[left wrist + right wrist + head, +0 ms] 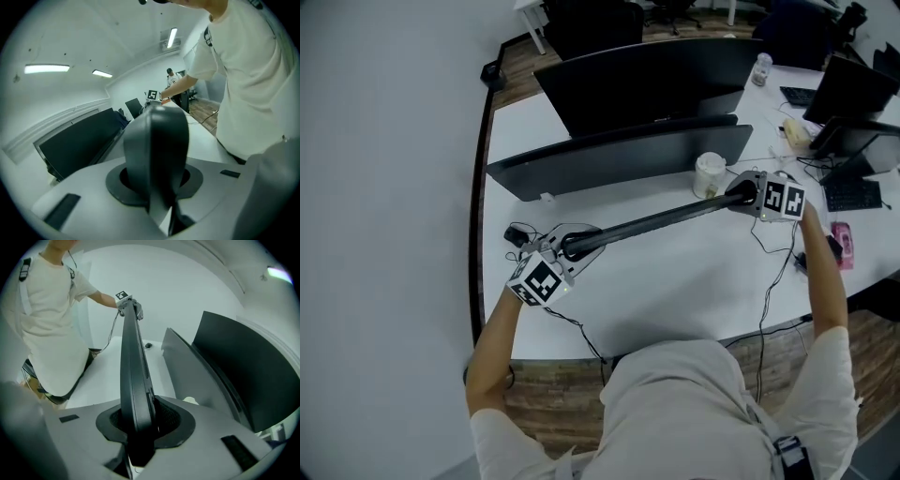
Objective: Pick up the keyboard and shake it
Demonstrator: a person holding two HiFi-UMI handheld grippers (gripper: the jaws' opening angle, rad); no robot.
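The black keyboard (pixel 661 221) is held off the white desk (pixel 675 291), turned on edge, so the head view shows it as a thin dark bar. My left gripper (pixel 570 247) is shut on its left end and my right gripper (pixel 743 195) on its right end. In the left gripper view the keyboard's end (pixel 157 145) stands upright between the pads, which press both faces, with my left gripper (pixel 158 183) closed round it. The right gripper view looks along the keyboard (pixel 133 376) to the far hand, with my right gripper (pixel 139 425) clamped on its near end.
Two dark monitors (pixel 623 155) stand behind the keyboard, with a white cup (pixel 710 174) by the right gripper. Cables (pixel 773 281) trail over the desk's front edge. A second keyboard (pixel 853 195), a pink item (pixel 842 240) and another screen (pixel 848 89) lie at the right.
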